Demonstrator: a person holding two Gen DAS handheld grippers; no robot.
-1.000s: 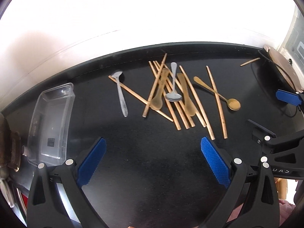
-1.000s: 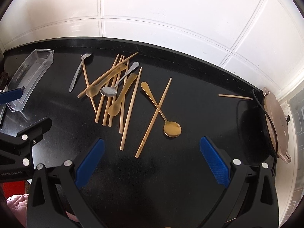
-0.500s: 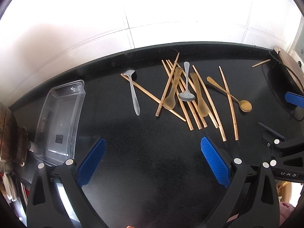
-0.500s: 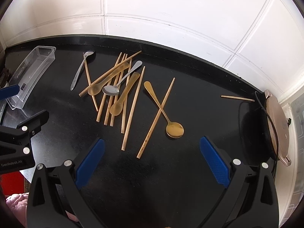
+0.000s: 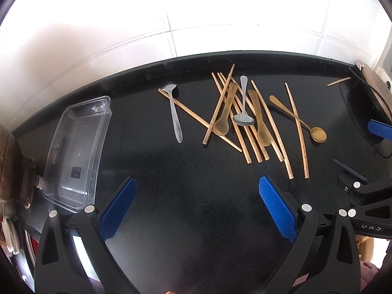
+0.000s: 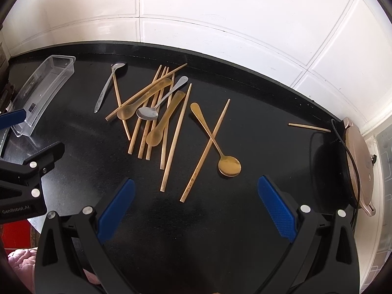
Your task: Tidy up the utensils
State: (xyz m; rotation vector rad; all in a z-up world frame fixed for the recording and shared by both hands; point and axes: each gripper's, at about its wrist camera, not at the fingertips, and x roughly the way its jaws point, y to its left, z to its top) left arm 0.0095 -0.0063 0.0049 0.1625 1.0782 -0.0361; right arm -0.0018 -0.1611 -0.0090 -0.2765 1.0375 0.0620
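Clearly nothing has been sorted yet: the utensils lie in a loose heap on the black table, toward 12 o'clock in both wrist views. Bamboo chopsticks fan out in a crossed bundle, with two translucent amber spoons and a steel spoon resting on top of them. A second steel spoon lies at the heap's 9 o'clock edge, across one chopstick. At the 3 o'clock side a gold metal spoon crosses a single chopstick, and one stray chopstick sits well apart near a round copper-coloured appliance.

An empty clear plastic tray waits at 9 o'clock, apart from the heap.

Both tongs hover above the bare table short of the heap: the left tongs and the right tongs each stand spread wide, holding nothing.

This looks like the approach before a first pick. The next move probably calls for lowering onto an outlying piece, such as the gold spoon, whose flat lie leaves little to pinch
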